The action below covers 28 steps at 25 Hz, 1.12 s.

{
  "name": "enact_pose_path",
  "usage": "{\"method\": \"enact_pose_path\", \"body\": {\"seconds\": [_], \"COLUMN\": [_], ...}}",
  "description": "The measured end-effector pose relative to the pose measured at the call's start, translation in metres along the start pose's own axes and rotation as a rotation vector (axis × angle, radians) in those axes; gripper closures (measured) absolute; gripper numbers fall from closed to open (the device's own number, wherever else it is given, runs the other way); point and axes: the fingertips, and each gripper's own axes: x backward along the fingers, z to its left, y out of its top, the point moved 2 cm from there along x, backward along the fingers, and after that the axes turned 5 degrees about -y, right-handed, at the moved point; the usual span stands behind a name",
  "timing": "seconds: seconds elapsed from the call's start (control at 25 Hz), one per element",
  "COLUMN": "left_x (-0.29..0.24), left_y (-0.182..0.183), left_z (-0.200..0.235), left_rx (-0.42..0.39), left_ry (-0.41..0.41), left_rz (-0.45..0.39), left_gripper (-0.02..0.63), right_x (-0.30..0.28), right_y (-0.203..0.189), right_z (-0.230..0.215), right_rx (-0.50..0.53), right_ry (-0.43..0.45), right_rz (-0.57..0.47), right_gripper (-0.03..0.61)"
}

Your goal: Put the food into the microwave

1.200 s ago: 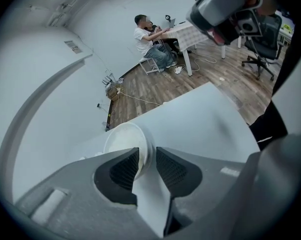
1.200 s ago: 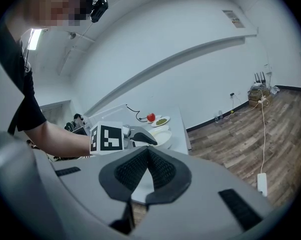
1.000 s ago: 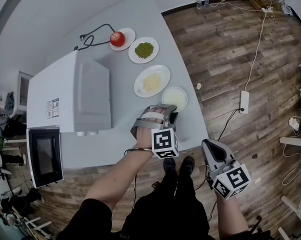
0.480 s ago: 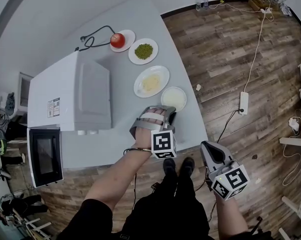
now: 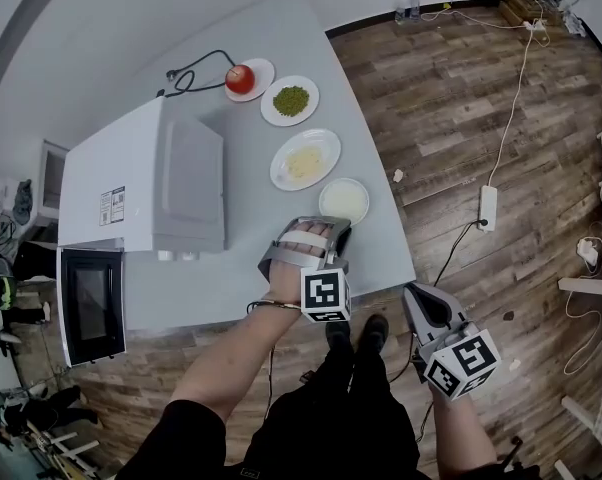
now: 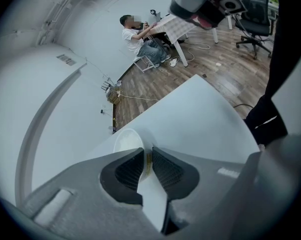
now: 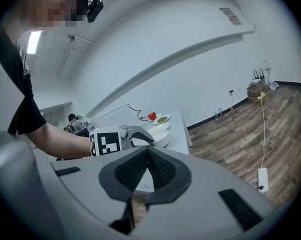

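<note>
A white bowl [image 5: 347,198] with pale food stands near the grey table's [image 5: 381,253] front right corner. My left gripper [image 5: 339,232] reaches it from the near side. Its jaws have just been closing, and in the left gripper view the pads [image 6: 163,166] pinch the bowl's [image 6: 125,140] near rim between them. My right gripper [image 5: 414,295] hangs shut and empty off the table's front edge, over the wooden floor. In the right gripper view its jaws meet at the tips [image 7: 148,151]. The white microwave [image 5: 146,183] stands at the left with its door [image 5: 91,303] swung open.
Beyond the bowl lie a plate of yellow food [image 5: 304,159], a plate of green peas [image 5: 290,100] and a tomato on a small plate [image 5: 239,78]. A black cable [image 5: 191,76] curls behind the microwave. A power strip [image 5: 487,206] lies on the floor.
The left gripper stays at the bowl's near rim and the right gripper hangs where it was. Only the head view has shifted slightly.
</note>
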Motion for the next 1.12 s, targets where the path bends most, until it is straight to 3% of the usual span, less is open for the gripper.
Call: {"method": "enact_pose_path", "body": {"seconds": [0.56, 0.88, 1.12], "left_x": [0.069, 0.134, 0.172], "left_y": [-0.004, -0.016, -0.046], "left_z": [-0.001, -0.003, -0.019], "left_rx": [0.027, 0.141, 0.205], "left_ry": [0.083, 0.107, 0.117], "left_rz": [0.040, 0.058, 0.090], "left_gripper": [0.555, 0.555, 0.555], "right_x": [0.005, 0.006, -0.008], "right_y": [0.018, 0.036, 0.044], "right_z": [0.034, 0.075, 0.119], "right_rx": [0.044, 0.104, 0.147], "right_ry": [0.097, 0.198, 0.264], "right_rz": [0.010, 0.015, 0.024], "right_gripper": [0.565, 0.565, 0.565]}}
